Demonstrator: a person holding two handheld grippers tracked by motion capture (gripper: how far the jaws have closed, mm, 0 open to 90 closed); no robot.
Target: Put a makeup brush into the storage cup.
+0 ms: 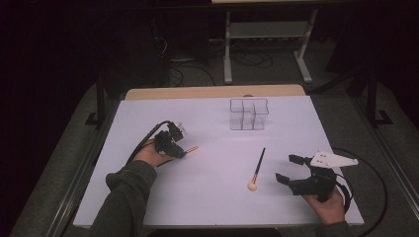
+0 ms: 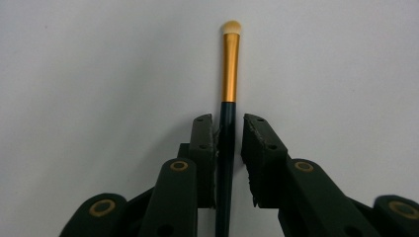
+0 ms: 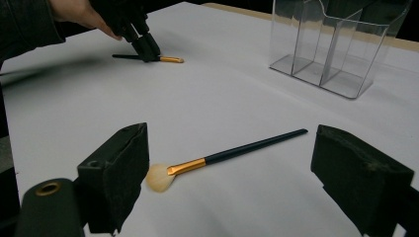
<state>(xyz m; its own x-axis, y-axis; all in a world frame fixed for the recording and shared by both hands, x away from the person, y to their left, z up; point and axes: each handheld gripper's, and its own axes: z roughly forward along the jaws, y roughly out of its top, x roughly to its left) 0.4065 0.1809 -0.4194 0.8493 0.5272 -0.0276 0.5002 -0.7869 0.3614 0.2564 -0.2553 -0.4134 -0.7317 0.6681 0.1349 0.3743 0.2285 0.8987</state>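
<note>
Just clear organizer point(image 1: 248, 114), compartments bare

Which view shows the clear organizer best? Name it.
The right gripper view: the clear organizer stands close, its dividers and compartments plain. The high view shows it small and far up the table. The left gripper view looks elsewhere, at a small brush.

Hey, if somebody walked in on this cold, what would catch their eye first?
Probably the left gripper at the table's left, its jaws around a small gold-banded brush lying flat. Next, the fluffy brush lying mid-table before the open right gripper, and the clear organizer farther back.
</note>
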